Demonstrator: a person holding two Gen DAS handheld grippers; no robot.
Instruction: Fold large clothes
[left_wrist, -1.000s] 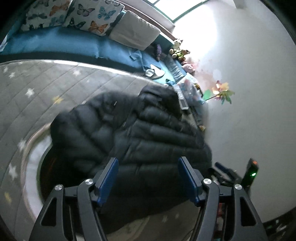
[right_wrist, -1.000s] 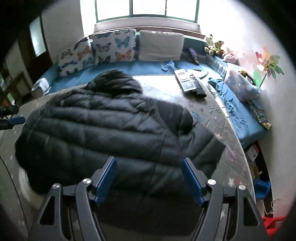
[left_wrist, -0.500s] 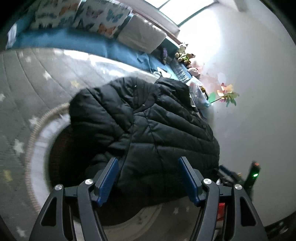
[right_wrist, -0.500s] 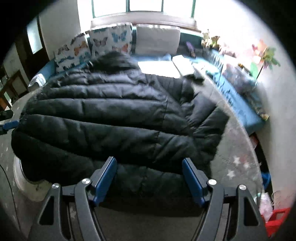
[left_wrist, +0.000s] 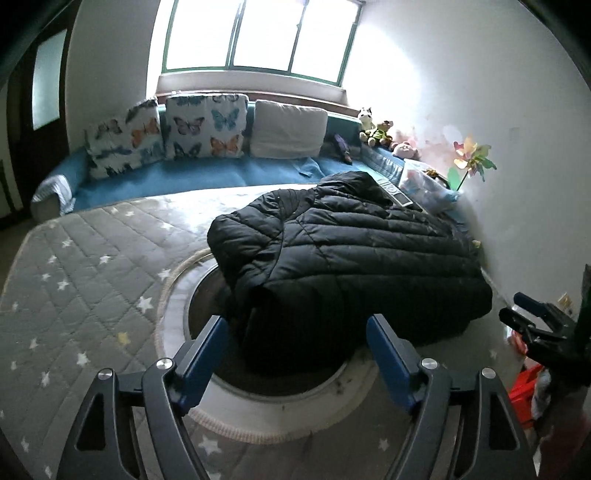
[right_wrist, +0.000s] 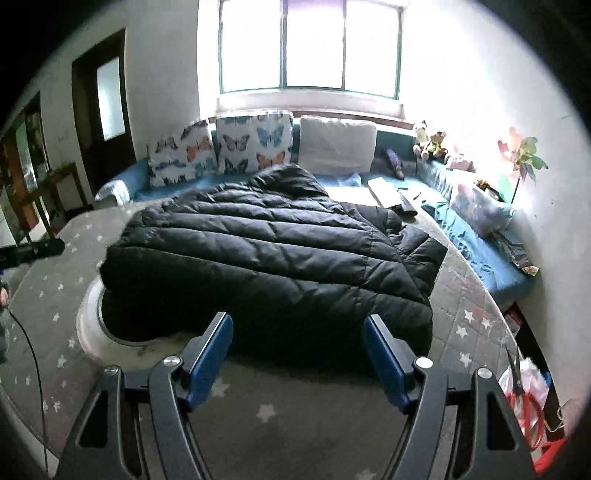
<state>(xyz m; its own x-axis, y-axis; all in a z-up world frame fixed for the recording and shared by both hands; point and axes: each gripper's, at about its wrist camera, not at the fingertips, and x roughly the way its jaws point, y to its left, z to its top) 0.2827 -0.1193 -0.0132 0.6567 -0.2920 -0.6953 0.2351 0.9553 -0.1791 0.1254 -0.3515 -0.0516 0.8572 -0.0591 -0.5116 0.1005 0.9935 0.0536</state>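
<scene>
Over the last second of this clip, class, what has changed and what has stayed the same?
Both grippers backed away from the black puffer jacket, so it looks smaller and further off. The left gripper and right gripper have empty jaws, opening wider. The jacket stays spread on the star-patterned mat; cushions unmoved.

Each handheld gripper is built from matte black plastic arms with triangular cut-outs near the base. The left gripper (left_wrist: 295, 334) carries two flat blue pads (left_wrist: 388, 363) on its fingers, with round silver screw heads where the links pivot. The right gripper (right_wrist: 298, 332) has the same build: black linkages, blue pads (right_wrist: 208, 360), two silver screws on each side. A thin dark cable (right_wrist: 35, 363) curves down the left edge of the right wrist view
</scene>
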